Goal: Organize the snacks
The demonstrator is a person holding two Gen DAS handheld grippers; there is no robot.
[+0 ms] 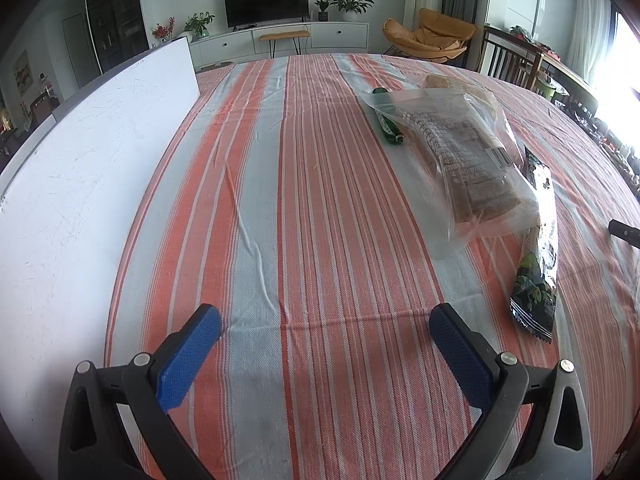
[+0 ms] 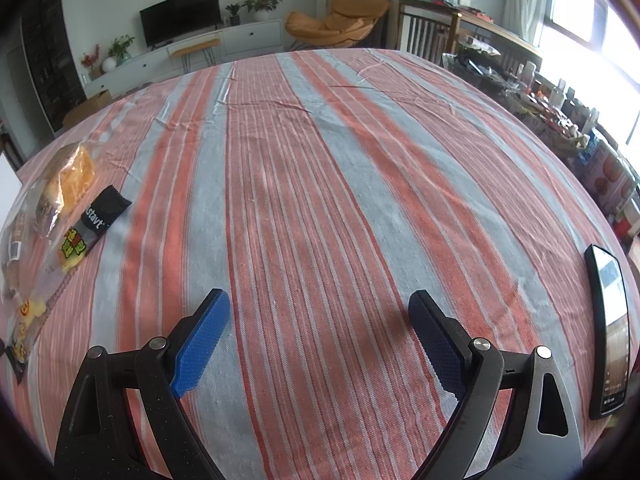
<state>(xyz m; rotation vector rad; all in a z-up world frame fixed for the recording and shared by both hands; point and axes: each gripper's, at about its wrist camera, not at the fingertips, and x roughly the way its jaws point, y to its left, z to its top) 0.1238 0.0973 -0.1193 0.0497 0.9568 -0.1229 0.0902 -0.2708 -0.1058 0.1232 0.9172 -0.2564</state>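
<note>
Nothing is gripped yet: the left gripper (image 1: 325, 320) and right gripper (image 2: 319, 306) both hover spread and empty over the striped cloth (image 1: 304, 184), so the next move, I judge, is reaching for the clear cracker bag (image 1: 472, 160), the dark wrapper (image 1: 538, 256) beside it, or what seems a small green packet (image 1: 387, 128) behind.

bright daylight, window (image 2: 592, 8) glare at right, fisheye-curved, dark corners

An orange, grey and white striped tablecloth (image 1: 320, 208) carries a clear bag of brown biscuits (image 1: 472, 160), a dark green printed packet (image 1: 538, 264), a black wrapper (image 2: 96, 220) with yellow-green lettering, and a white board (image 1: 88, 168); both grippers' pads (image 1: 188, 354) are blue.
</note>
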